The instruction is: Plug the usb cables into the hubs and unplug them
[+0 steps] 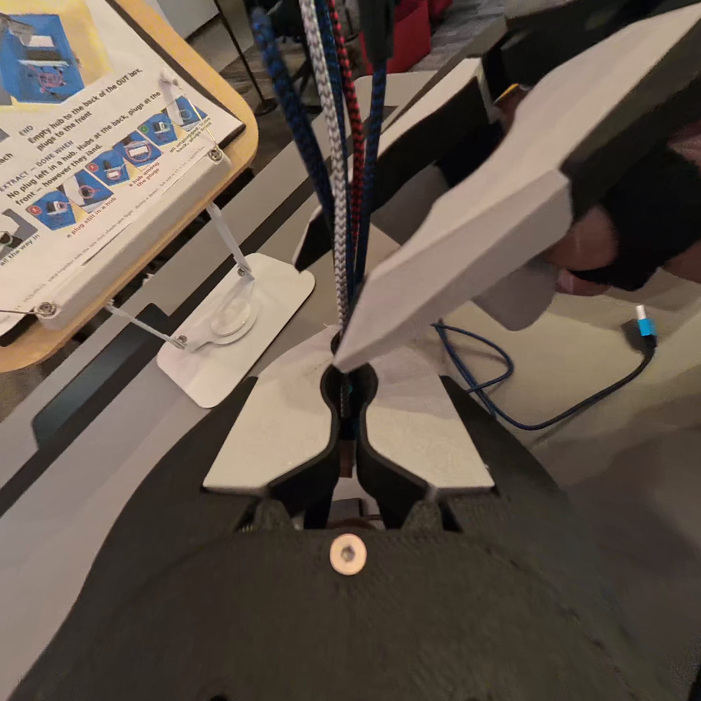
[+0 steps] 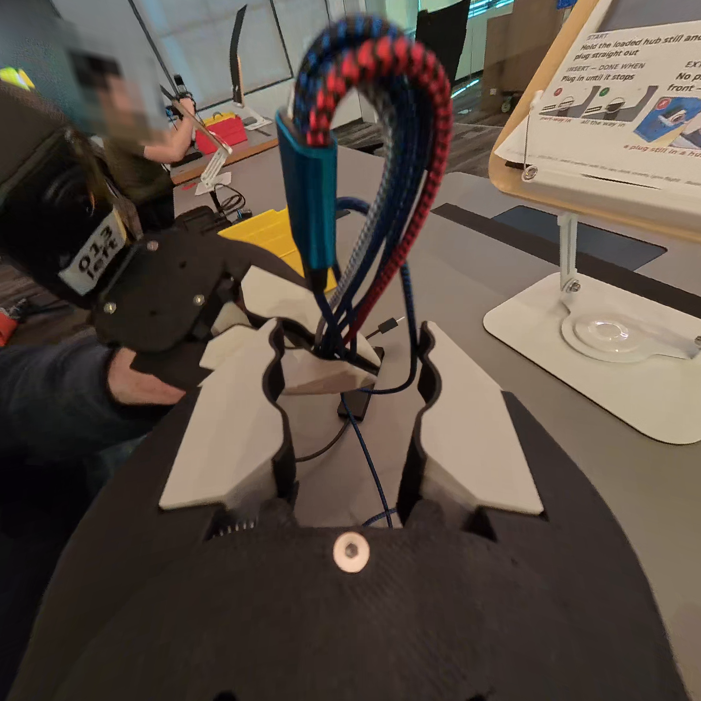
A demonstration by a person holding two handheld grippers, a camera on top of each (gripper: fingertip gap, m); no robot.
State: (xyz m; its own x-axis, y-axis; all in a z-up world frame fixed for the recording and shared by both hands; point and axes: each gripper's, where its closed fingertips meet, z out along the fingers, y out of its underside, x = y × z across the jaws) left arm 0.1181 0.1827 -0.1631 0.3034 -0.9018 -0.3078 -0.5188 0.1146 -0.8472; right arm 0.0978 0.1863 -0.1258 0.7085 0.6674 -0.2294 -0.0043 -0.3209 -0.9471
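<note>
Claw on the left [image 1: 347, 387] is pinched nearly closed around the lower ends of a bundle of braided cables [image 1: 341, 189], which rise straight up out of its tips; what exactly sits between the pads is dark and hard to make out, possibly a hub body. Right claw [image 2: 351, 364] stands wide apart with nothing between its fingers, and in the left wrist view one of its white fingers [image 1: 455, 242] reaches in from the upper right until its tip lies just beside the cables above the left claw. From the right wrist view the bundle arches upward and over, with blue-and-black, red-and-black [image 2: 383, 60] and grey-and-white strands, and ends in a teal metal connector housing [image 2: 309, 201] hanging upright to the left of the arch. Under the left claw's tips a flat black hub [image 2: 354, 407] rests on the grey table [image 2: 493, 303], and a thin blue cable [image 2: 373, 474] runs from it toward the camera. Farther right in the left wrist view a black cable ends in a plug with a light blue collar [image 1: 645, 328] lying loose on the table. A white stand [image 2: 591, 341] carrying a printed instruction sheet [image 1: 95, 151] sits beside the work area. Behind it all, a yellow bin [image 2: 273, 231] is partly hidden; its contents cannot be seen.
</note>
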